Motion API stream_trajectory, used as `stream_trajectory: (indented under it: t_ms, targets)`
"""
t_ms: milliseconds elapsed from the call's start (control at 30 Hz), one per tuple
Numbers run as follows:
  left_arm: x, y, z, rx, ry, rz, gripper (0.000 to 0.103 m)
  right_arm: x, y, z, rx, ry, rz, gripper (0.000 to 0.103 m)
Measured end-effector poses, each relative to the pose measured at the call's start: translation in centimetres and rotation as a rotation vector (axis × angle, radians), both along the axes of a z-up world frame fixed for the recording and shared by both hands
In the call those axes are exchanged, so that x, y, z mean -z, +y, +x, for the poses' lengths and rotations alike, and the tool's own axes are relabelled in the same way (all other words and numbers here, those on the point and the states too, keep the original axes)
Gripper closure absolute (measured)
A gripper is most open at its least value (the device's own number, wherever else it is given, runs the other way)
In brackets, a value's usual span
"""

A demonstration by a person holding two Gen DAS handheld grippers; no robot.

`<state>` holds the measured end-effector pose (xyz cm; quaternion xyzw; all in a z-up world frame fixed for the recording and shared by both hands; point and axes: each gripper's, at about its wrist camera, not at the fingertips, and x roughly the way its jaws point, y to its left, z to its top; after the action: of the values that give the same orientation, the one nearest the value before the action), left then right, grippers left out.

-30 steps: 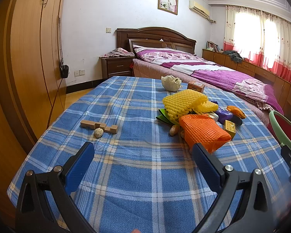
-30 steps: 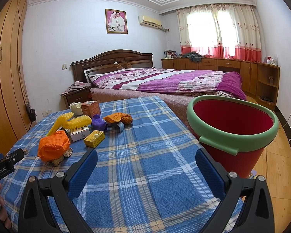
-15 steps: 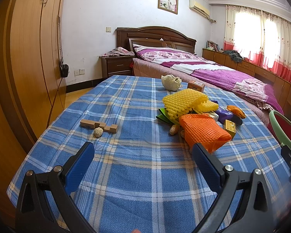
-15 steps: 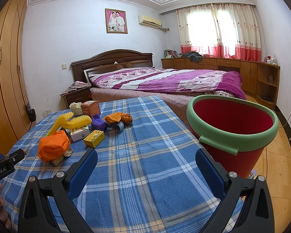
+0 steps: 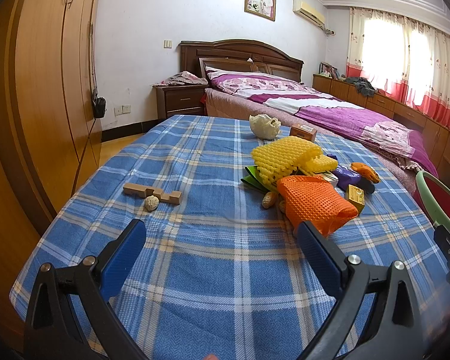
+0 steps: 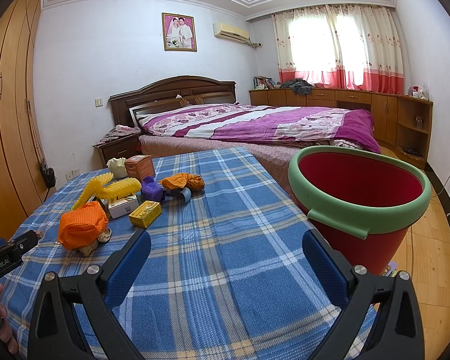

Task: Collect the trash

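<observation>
Trash lies in a pile on the blue plaid table (image 5: 195,270): an orange foam net (image 5: 313,202), a yellow foam net (image 5: 277,159), a small yellow box (image 5: 355,196), a purple wrapper (image 5: 346,175), orange peel (image 5: 364,171), a white crumpled piece (image 5: 264,126) and a brown box (image 5: 303,132). The red bucket with a green rim (image 6: 360,198) stands beside the table's right edge. My left gripper (image 5: 222,240) is open and empty, just short of the orange net. My right gripper (image 6: 225,249) is open and empty over the table, left of the bucket.
A wooden block (image 5: 151,193) and a nut shell (image 5: 151,203) lie on the table's left part. A wardrobe (image 5: 45,90) stands at the left. A bed with a purple cover (image 6: 255,126) lies behind the table. The left gripper's body shows in the right wrist view (image 6: 6,255).
</observation>
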<state>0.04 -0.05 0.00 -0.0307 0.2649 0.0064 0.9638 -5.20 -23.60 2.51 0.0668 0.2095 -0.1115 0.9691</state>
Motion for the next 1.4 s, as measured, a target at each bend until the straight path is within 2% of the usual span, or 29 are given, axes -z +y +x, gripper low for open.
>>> stream_trajectory:
  t_ms: [1033,1167,1400]
  targets:
    - [0.0,0.0,0.1,-0.002,0.009,-0.005,0.003,-0.1,-0.2,0.0,0.001,0.003,0.004,0.000]
    - [0.8,0.0,0.3,0.021,0.025,-0.021,0.003,-0.1,-0.4,0.0,0.006,0.009,0.021,0.000]
    - [0.3,1.2,0.9,0.006,0.066,-0.024,0.003,-0.2,-0.9,1.5,-0.001,0.086,0.058,0.000]
